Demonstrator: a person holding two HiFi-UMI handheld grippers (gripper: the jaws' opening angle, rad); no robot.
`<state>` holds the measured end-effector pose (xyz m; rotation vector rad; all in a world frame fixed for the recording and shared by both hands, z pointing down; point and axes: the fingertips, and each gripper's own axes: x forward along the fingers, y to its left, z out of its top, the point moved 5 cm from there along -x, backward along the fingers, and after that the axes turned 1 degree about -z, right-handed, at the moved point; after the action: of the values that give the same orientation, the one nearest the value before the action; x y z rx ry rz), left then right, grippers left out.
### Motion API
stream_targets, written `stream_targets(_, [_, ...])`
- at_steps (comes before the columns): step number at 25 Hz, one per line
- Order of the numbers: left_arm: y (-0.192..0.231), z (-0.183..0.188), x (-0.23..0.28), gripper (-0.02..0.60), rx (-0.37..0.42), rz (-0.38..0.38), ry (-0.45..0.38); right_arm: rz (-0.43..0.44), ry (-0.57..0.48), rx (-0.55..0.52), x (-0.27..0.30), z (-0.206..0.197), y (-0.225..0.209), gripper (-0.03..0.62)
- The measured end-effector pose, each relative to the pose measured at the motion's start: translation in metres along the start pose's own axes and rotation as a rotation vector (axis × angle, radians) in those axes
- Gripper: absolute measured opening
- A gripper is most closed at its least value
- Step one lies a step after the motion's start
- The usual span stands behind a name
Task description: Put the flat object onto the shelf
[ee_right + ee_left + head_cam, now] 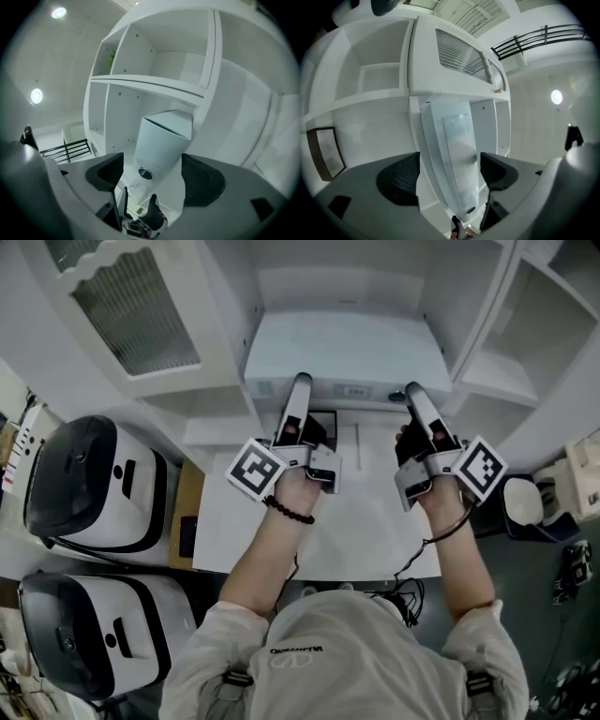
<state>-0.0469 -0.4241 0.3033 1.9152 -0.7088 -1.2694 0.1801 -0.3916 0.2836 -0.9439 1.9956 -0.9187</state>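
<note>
The flat object (347, 351) is a wide white box that lies level in the middle bay of the white shelf unit (487, 381), with a small label on its near edge. My left gripper (300, 390) is at the box's near left corner and my right gripper (415, 397) at its near right corner. In the left gripper view the box (454, 154) runs edge-on between the dark pads (401, 180) of the left gripper (449, 176), with only slim gaps. In the right gripper view the box (161, 140) sits between the pads (201, 180) of the right gripper (152, 176), apart from the left pad. Both stand wide.
A white table (366, 531) lies below the grippers. Two white-and-black rounded machines (89, 484) (84, 634) stand at the left. A cabinet door with ribbed glass (131, 306) is at upper left, open shelf bays (553, 324) at upper right. A framed picture (326, 152) leans in a left bay.
</note>
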Motion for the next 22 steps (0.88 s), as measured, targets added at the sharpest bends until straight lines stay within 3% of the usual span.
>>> stream_targets(2, [0.002, 0.002, -0.02, 0.385, 0.012, 0.018, 0.0, -0.001, -0.039, -0.082, -0.019, 0.0, 0.007, 0.379])
stream_targets(4, [0.002, 0.004, -0.043, 0.383, 0.101, 0.039, 0.029, -0.02, -0.064, -0.204, -0.039, -0.002, 0.013, 0.348])
stream_targets(5, [0.0, 0.005, -0.05, 0.364, 0.196, 0.042, 0.062, -0.03, -0.067, -0.28, -0.045, -0.004, 0.016, 0.312])
stream_targets(8, [-0.021, 0.007, -0.055, 0.194, 0.571, 0.013, 0.163, -0.064, -0.052, -0.506, -0.051, -0.007, 0.027, 0.15])
stream_targets(10, [-0.036, 0.005, -0.053, 0.055, 0.766, 0.001, 0.205, -0.085, -0.049, -0.62, -0.05, -0.01, 0.035, 0.087])
stream_targets(12, [-0.048, 0.002, -0.048, 0.005, 0.925, 0.003, 0.246, -0.088, -0.051, -0.684, -0.048, -0.015, 0.04, 0.057])
stream_targets(15, [-0.055, -0.002, -0.036, 0.005, 1.129, 0.036, 0.301, -0.101, -0.022, -0.719, -0.036, -0.022, 0.038, 0.031])
stream_targets(17, [-0.054, -0.004, -0.028, 0.005, 1.187, 0.062, 0.317, -0.128, -0.007, -0.727, -0.026, -0.022, 0.032, 0.018])
stream_targets(22, [-0.039, 0.001, -0.01, 0.005, 1.111, 0.106, 0.335, -0.184, -0.014, -0.738, -0.009, -0.015, 0.021, 0.011])
